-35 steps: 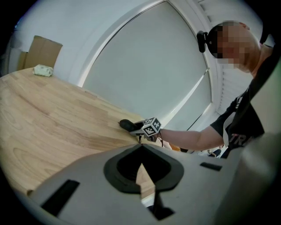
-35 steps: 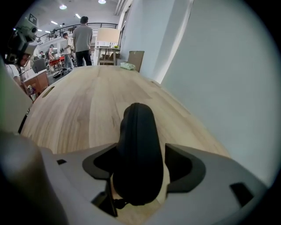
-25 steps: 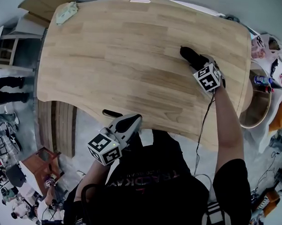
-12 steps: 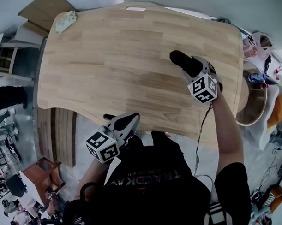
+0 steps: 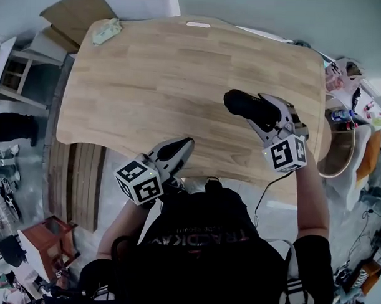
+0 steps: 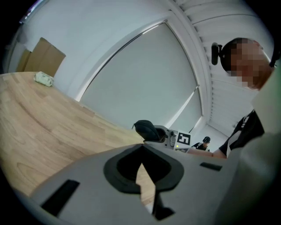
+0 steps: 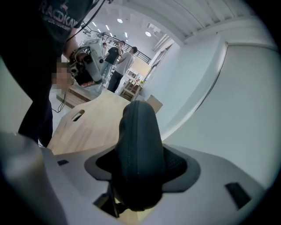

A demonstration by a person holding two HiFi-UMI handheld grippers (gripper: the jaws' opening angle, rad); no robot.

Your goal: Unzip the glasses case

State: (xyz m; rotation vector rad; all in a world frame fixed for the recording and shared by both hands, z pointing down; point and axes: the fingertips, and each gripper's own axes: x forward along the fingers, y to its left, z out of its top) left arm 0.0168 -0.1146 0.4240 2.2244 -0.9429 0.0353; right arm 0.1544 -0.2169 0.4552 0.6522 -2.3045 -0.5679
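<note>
My right gripper (image 5: pixel 257 113) is shut on a black glasses case (image 5: pixel 242 105) and holds it in the air above the right half of the wooden table (image 5: pixel 149 84). In the right gripper view the case (image 7: pixel 138 149) fills the gap between the jaws and stands up out of them, its zip seam running along the top. My left gripper (image 5: pixel 186 144) is shut with nothing in it, at the table's near edge, pointing toward the case (image 6: pixel 147 131). There is a clear gap between the left gripper and the case.
A crumpled green cloth (image 5: pixel 106 32) lies at the table's far left corner, with cardboard (image 5: pixel 76 16) behind it. The far edge has a slot (image 5: pixel 198 24). A round wooden stand (image 5: pixel 340 147) with clutter sits to the right. People stand in the background.
The right gripper has lifted the case off the table, rolled, and drawn it nearer to me. The left gripper has risen a little, over the table's near edge.
</note>
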